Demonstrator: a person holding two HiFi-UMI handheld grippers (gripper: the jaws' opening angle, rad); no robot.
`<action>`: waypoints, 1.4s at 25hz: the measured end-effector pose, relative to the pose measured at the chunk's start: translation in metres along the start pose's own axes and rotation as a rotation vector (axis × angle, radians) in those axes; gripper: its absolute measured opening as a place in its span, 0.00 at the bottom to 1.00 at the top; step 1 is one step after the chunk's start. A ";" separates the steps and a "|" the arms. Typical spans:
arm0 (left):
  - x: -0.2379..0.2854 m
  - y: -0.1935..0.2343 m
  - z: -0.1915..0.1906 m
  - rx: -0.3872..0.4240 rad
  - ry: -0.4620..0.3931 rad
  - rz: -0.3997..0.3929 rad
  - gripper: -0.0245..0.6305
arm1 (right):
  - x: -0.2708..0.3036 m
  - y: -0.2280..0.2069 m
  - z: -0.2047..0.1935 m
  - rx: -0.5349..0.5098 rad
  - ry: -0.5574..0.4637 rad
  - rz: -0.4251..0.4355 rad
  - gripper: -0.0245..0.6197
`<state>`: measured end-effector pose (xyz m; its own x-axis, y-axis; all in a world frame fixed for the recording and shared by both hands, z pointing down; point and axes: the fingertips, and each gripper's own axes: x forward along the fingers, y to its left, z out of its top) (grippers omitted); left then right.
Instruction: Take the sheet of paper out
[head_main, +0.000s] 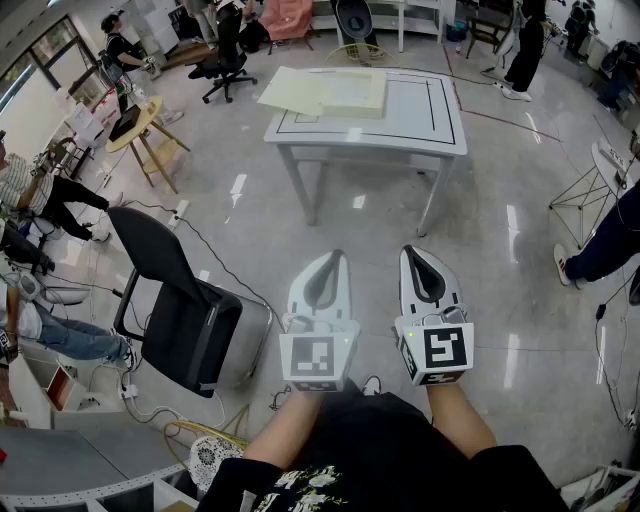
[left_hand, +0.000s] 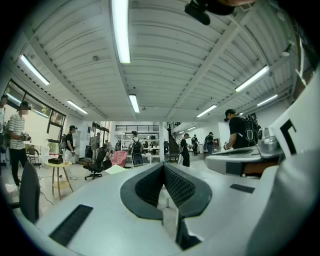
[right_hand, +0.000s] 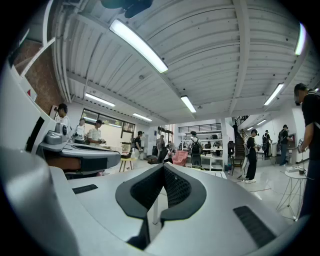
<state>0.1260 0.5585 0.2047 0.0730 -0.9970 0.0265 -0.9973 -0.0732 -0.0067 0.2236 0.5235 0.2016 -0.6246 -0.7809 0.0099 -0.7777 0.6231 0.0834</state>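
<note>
Left gripper (head_main: 333, 256), right gripper (head_main: 410, 252) white, cubes (head_main: 318, 358) black-white squared; table (head_main: 400, 118) ahead white, black outline; paper (head_main: 300, 92) pale yellow; chair (head_main: 170, 290) left black

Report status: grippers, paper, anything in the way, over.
Left gripper shut, empty; right gripper shut, empty; both short of the table. Yellowish papers lie untouched on its far left part. Black chair off to the left.

Papers (head_main: 325, 92) on the counter (head_main: 420, 112) lie too far off to count sheets. A person (head_main: 610, 240) at right is cut by the edge.
</note>
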 end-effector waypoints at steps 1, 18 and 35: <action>0.001 -0.001 0.001 -0.001 -0.001 -0.002 0.04 | 0.000 0.000 0.000 0.001 0.000 0.001 0.04; -0.005 -0.009 -0.001 0.010 0.011 -0.001 0.04 | -0.011 0.008 -0.002 0.000 -0.017 0.019 0.04; 0.002 0.002 -0.002 -0.020 0.015 0.029 0.04 | 0.010 0.015 -0.013 0.012 0.005 0.057 0.04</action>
<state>0.1241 0.5559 0.2065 0.0439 -0.9982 0.0414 -0.9990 -0.0434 0.0126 0.2068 0.5244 0.2160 -0.6675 -0.7444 0.0190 -0.7418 0.6669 0.0705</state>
